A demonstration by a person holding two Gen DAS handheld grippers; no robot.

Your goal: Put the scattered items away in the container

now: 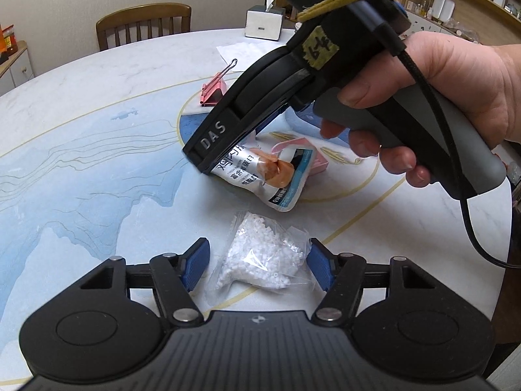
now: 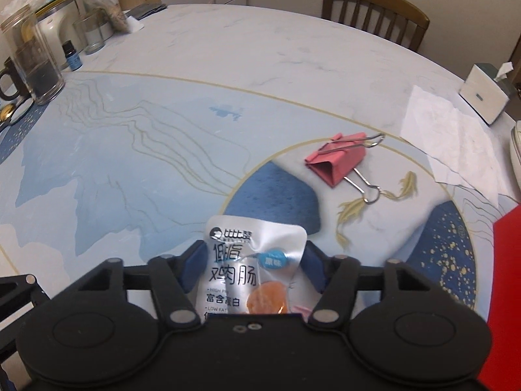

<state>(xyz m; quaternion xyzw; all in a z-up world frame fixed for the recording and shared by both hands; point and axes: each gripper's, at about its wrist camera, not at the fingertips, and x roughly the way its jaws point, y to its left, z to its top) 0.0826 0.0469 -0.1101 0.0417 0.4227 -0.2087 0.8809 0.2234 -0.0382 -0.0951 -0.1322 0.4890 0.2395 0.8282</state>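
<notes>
My left gripper [image 1: 257,262] is open, its blue pads on either side of a clear bag of white beads [image 1: 260,257] lying on the table. My right gripper [image 2: 252,267] is open around a silver sausage snack packet [image 2: 250,267]; the jaws stand wide and do not press it. In the left wrist view the right gripper body [image 1: 228,123] sits over that packet [image 1: 260,179], which rests on a pink box [image 1: 312,159]. A pink binder clip [image 2: 338,159] lies further out; it also shows in the left wrist view [image 1: 215,88].
A white tissue box [image 1: 263,22] and a sheet of paper [image 2: 456,143] lie at the table's far side. Glass jars and a mug [image 2: 32,65] stand at the left. A red object [image 2: 508,293] is at the right edge. A wooden chair [image 2: 374,9] stands behind.
</notes>
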